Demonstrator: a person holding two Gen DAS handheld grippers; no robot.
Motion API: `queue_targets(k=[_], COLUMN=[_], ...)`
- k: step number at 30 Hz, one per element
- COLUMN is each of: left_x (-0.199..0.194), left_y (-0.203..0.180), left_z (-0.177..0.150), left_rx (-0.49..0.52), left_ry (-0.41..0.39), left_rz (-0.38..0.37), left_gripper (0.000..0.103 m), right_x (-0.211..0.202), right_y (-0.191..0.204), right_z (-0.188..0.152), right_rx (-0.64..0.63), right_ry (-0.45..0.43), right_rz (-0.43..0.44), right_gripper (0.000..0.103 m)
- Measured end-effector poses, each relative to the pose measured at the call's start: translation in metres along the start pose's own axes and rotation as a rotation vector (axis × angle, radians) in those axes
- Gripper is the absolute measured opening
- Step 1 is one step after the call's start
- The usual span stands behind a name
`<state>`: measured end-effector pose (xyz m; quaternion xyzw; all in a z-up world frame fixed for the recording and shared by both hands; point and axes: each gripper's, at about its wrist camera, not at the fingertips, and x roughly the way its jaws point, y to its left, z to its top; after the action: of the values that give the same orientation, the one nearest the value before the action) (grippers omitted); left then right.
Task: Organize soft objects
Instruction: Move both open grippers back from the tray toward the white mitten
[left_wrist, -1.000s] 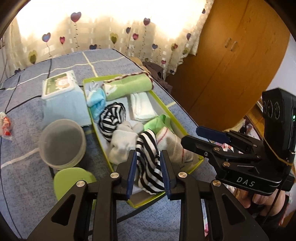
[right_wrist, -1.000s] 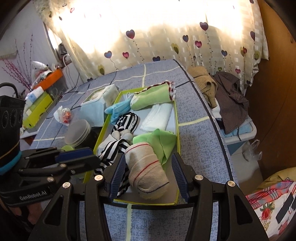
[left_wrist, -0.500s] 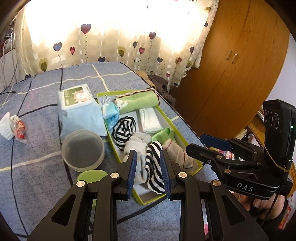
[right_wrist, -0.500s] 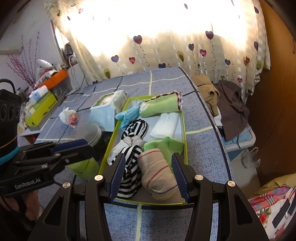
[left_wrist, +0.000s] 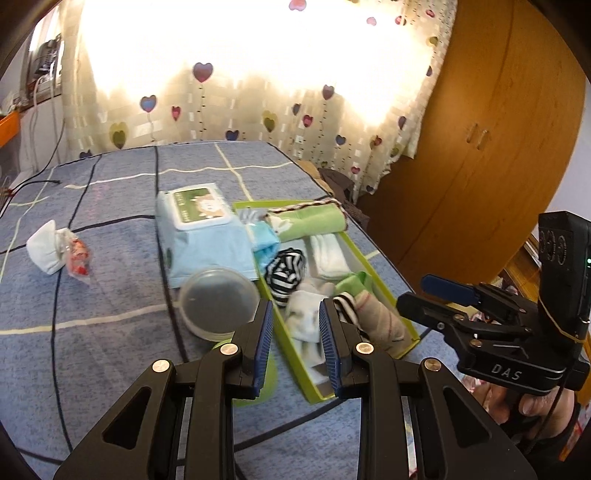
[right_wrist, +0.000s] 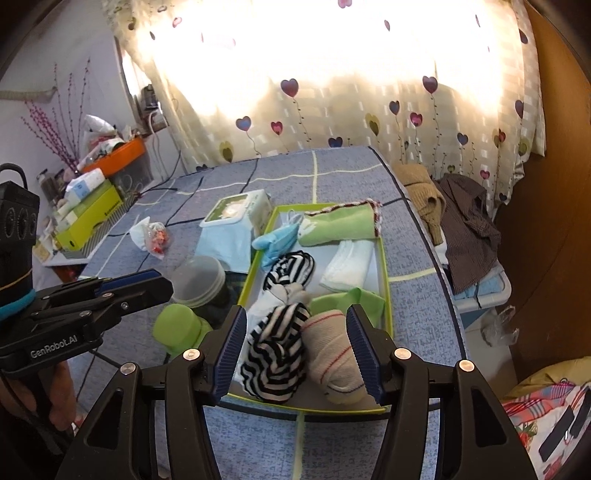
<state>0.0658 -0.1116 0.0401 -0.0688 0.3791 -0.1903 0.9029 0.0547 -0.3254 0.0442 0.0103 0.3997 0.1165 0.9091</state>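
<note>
Both empty, the left claw (left_wrist: 296, 334) and right claw (right_wrist: 295, 352) hover parted above the green-rimmed tray (right_wrist: 385, 269) mid-frame; next likely the loose white cloth bundle (left_wrist: 43, 246) upper left.

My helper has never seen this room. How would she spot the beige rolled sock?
Find the green tray on the blue bedspread. At its near end lie two rolls: the beige sock has thin red stripes, while the striped sock beside it is black and white.
</note>
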Motion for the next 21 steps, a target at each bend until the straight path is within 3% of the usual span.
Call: queue_targets(k=[21], left_x=[-0.014], left_y=[0.060], left_z=[-0.006], left_rx=[-0.107], left_ry=[-0.024], left_rz=[0.070], left_gripper=[0.027], right_x=[0.020], right_y=[0.042], right_z=[0.020], right_rx=[-0.070], right_ry=[0.005], right_rz=[0.063], right_gripper=[0.058])
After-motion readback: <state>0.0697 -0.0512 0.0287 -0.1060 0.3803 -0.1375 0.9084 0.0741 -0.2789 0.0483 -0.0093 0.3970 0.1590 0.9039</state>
